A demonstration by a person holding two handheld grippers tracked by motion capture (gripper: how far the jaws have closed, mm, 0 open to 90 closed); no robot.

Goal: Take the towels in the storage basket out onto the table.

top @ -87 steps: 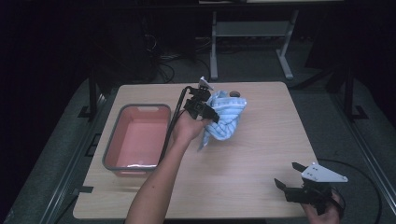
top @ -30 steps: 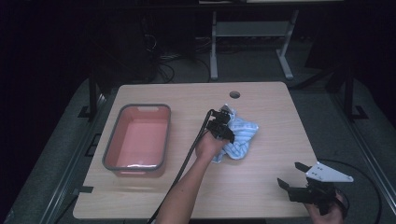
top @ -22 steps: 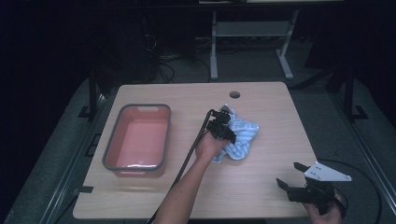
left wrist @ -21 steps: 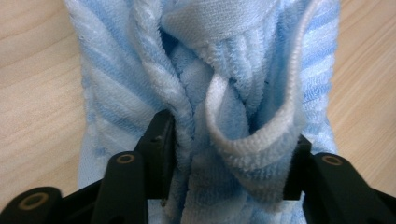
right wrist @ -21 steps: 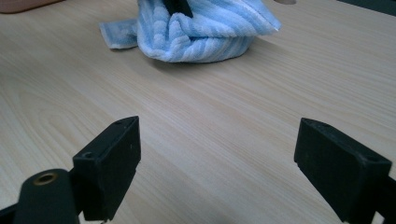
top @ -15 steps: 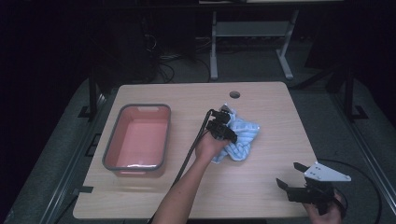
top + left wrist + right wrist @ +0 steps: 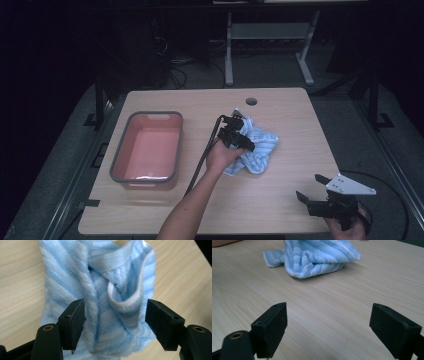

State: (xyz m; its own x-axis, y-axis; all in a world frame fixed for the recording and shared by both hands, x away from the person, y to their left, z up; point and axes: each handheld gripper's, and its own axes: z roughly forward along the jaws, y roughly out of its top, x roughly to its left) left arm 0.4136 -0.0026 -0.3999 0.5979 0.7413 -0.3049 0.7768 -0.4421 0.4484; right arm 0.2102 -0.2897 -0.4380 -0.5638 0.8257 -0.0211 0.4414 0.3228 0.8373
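Both tools wide open, left tool (image 7: pixel 115 325) straddling crumpled blue towel (image 7: pixel 105 290).

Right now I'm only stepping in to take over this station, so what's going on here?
A person works a hand-held gripper in each hand at a wooden table. The left hand-held gripper sits over a crumpled blue striped towel near the table's middle, jaws open with folds of cloth between them. The right hand-held gripper is near the front right corner, open, facing the towel with nothing between its jaws. A pink tub sits on the left; nothing shows inside it.
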